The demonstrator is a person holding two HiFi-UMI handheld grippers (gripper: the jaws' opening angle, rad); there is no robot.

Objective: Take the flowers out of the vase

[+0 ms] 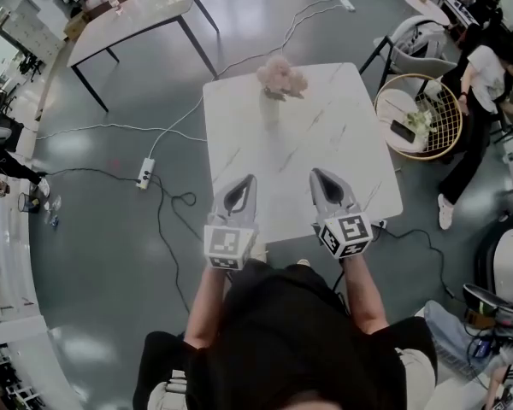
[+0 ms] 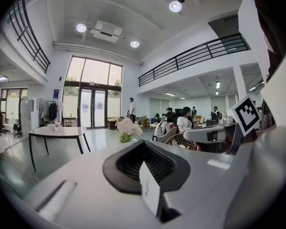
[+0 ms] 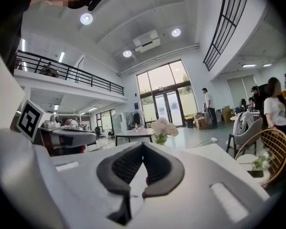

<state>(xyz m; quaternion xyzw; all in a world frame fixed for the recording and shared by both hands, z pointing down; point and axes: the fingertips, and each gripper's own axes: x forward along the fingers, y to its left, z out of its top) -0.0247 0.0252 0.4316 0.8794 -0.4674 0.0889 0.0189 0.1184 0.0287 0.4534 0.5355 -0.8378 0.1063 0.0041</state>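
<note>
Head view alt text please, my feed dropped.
Pink flowers stand in a vase near the far edge of a white marble table. The left gripper and right gripper hover shut and empty over its near edge.

Before me: one white marble-topped table (image 1: 325,152), grey-veined, on a polished grey floor (image 1: 111,254). Beyond it, to my left: one second pale table (image 1: 128,15) on dark legs. On the floor to my left: one white power strip (image 1: 144,172), with cables (image 1: 111,128) trailing. To my right: one round gold wire side table (image 1: 380,109) bearing a dark phone (image 1: 403,130); one chair (image 1: 410,41); one person (image 1: 483,92) in a white top and dark trousers.
</note>
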